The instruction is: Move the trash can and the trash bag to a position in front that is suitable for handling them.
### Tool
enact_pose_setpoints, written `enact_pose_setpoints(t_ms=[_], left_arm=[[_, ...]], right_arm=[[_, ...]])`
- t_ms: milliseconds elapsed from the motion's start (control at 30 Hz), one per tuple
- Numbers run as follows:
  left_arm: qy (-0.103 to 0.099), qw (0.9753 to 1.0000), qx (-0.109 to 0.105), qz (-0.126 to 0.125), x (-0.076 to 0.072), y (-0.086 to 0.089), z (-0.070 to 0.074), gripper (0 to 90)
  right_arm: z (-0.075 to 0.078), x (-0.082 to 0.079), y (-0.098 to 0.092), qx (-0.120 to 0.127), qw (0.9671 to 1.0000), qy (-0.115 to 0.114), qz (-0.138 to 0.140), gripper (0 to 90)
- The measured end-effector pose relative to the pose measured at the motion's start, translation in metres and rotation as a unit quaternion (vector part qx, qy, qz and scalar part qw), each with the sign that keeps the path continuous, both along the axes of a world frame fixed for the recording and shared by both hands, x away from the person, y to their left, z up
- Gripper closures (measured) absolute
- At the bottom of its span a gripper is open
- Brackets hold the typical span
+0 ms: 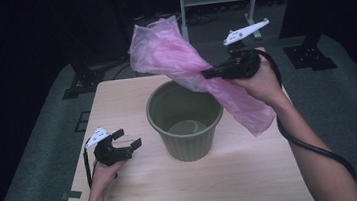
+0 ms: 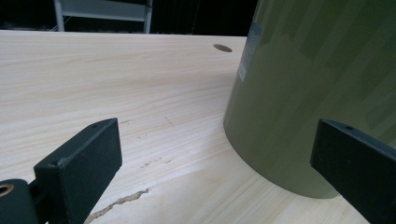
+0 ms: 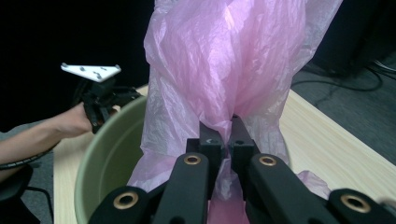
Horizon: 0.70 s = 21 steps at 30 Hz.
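My left hand-held gripper point(image 1: 123, 142) sits low in the lower left of the high view, its two jaws wide apart with nothing between them. My left arm comes up from the bottom edge. My right hand-held gripper point(image 1: 208, 74) is up high at the upper right, jaws squeezed tight together, pointing left. My right arm stretches up from the lower right corner.
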<state>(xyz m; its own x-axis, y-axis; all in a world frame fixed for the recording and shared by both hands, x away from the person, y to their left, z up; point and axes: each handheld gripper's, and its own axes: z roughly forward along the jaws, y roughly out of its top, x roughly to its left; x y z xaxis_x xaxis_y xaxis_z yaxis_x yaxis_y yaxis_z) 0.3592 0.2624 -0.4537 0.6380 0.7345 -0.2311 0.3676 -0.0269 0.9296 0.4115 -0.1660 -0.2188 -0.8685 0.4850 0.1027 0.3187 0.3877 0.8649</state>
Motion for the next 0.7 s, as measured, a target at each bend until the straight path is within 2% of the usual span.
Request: enact_pose_setpoints(t_ms=[67,100,133,333,700], left_arm=[[-0.001,1.0000,0.000,0.000,0.000,0.000,0.000,0.8],[-0.001,1.0000,0.000,0.000,0.000,0.000,0.000,0.8],[-0.001,1.0000,-0.002,0.001,-0.001,0.000,0.001,0.8],[-0.001,1.0000,-0.005,0.001,-0.001,0.001,0.000,0.7],[-0.004,0.9999,-0.012,0.007,-0.002,0.007,0.002,0.8]], right_arm=[[0.001,0.003,0.012,0.000,1.0000,0.000,0.010,88.3],[0.001,0.003,0.012,0.000,1.0000,0.000,0.010,88.3],[0.001,0.006,0.025,0.001,0.9998,-0.001,0.022,88.3],[0.005,0.014,0.058,0.002,0.9988,-0.003,0.049,88.3],[0.009,0.030,0.118,0.007,0.9953,-0.005,0.096,88.2]])
